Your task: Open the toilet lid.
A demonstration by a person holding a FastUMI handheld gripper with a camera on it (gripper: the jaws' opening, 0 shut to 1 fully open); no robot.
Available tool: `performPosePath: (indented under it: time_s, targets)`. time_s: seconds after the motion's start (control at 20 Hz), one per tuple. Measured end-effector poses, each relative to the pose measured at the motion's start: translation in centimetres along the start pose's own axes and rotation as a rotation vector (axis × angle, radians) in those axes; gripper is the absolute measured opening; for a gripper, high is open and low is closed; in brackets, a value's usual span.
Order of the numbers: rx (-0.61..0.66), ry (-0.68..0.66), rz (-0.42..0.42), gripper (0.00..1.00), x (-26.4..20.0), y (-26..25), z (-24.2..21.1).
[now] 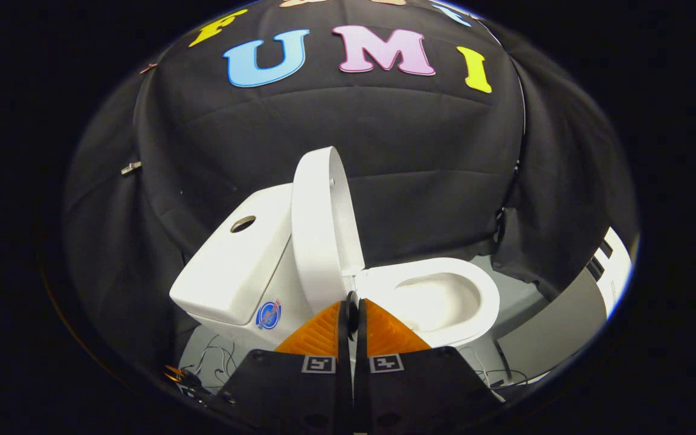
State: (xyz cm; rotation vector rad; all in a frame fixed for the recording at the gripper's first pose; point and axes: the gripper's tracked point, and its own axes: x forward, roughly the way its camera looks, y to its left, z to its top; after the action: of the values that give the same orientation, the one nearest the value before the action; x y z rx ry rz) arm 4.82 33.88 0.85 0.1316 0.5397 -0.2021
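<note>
From the gripper view, found the lid (318,223) already upright against the tank (233,266), left of the bare bowl (444,296), with the gripper (352,308) pinched together on nothing just near it; best backed away straight, without nudging.

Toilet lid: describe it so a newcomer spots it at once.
Find the white toilet against the black cloth wall. Between its tank and open bowl stands the toilet lid, just beyond the shut tongs: the only upright oval panel.
</note>
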Motion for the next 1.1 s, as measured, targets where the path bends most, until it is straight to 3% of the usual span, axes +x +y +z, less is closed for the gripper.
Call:
performPosePath:
  time_s: [0.65,1.1]
  targets:
    - [-0.127,-0.045,-0.036,0.1,0.8,5.6,-1.0]
    - [-0.165,-0.046,-0.017,0.16,1.2,6.0,-1.1]
